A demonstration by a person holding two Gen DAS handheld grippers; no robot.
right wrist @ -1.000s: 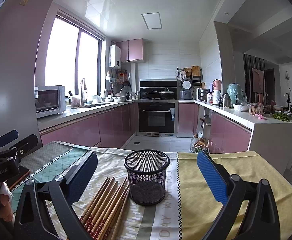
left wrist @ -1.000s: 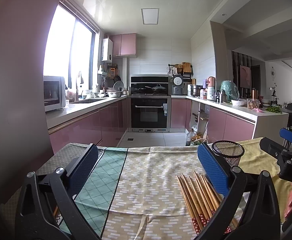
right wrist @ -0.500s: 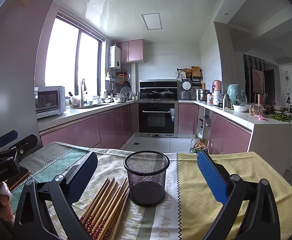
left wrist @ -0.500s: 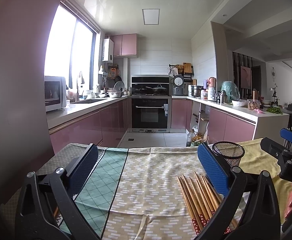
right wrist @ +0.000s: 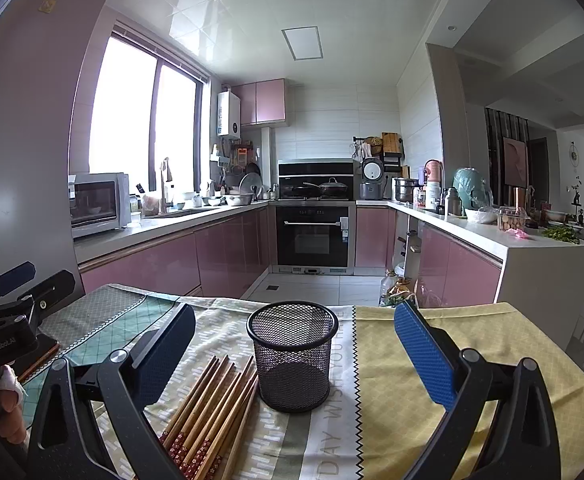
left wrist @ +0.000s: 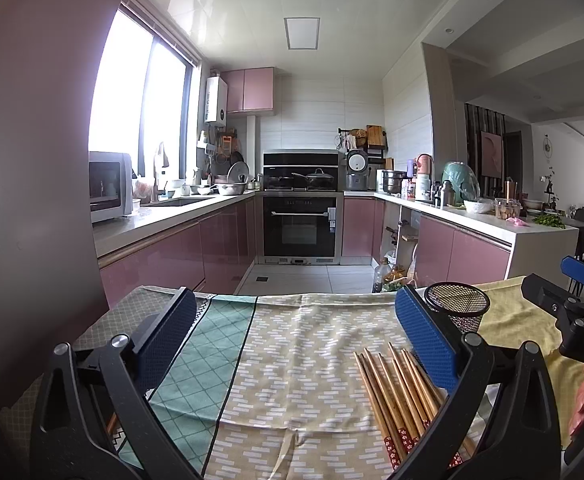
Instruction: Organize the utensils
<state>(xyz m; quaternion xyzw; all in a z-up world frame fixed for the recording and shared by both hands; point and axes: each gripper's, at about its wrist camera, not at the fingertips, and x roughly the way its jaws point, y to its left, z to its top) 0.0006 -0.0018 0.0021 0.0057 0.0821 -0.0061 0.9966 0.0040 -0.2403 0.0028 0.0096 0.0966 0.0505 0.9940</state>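
Several wooden chopsticks (right wrist: 212, 408) with red patterned ends lie side by side on the table, just left of an upright black mesh cup (right wrist: 292, 354). My right gripper (right wrist: 292, 352) is open and empty, its jaws wide on either side of the cup and above the table. In the left wrist view the chopsticks (left wrist: 395, 392) lie at lower right under my right finger, with the mesh cup (left wrist: 457, 312) behind it. My left gripper (left wrist: 292, 336) is open and empty above the patterned cloth.
The table carries a cloth in teal, beige (left wrist: 303, 360) and yellow (right wrist: 471, 360) sections. The other gripper shows at each view's edge: the right one (left wrist: 571, 312), the left one (right wrist: 8, 320). Beyond the table's far edge is a kitchen with pink cabinets and an oven.
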